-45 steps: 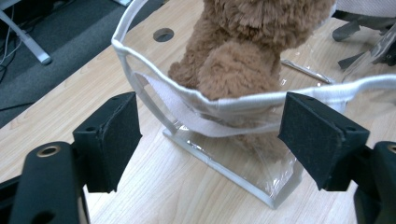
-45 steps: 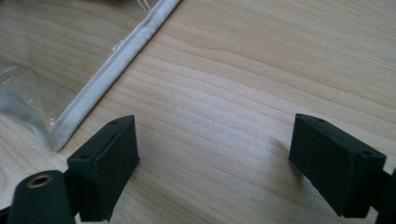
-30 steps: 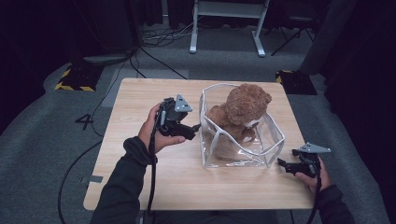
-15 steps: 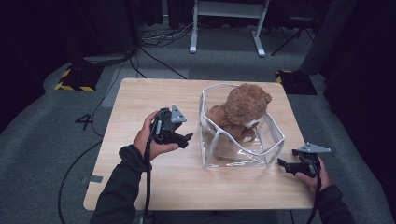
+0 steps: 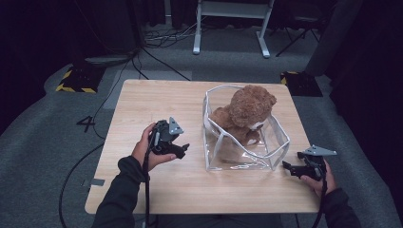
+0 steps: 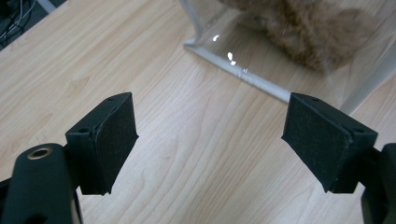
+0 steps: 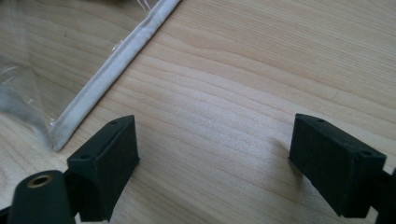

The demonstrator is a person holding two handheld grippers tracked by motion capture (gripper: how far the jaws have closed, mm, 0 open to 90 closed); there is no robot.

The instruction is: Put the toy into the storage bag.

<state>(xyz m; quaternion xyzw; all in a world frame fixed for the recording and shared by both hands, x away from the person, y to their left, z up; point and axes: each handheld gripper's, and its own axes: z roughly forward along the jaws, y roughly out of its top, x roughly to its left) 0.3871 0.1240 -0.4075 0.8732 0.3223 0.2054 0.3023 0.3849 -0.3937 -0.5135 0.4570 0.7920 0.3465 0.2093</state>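
Note:
A brown teddy bear [image 5: 244, 113] sits in a clear plastic box with white edges [image 5: 222, 154] on the right half of the wooden table [image 5: 157, 104]. My left gripper [image 5: 183, 149] hovers over the table just left of the box, open and empty. Its own view shows the box's bottom edge [image 6: 243, 74] and the bear's fur [image 6: 308, 32] ahead of the wide-apart pads [image 6: 109, 140]. My right gripper [image 5: 287, 166] rests low at the box's front right corner, open and empty, with the box's white edge [image 7: 112, 70] at its left.
The table's near edge [image 5: 199, 206] lies close below both hands. Cables [image 5: 161, 61] trail over the grey floor behind, next to a white metal frame [image 5: 230, 23] and a yellow-black striped block [image 5: 73, 80].
My left gripper has drawn back from the box's left wall, moving left and toward the near edge. The right gripper has stayed in place.

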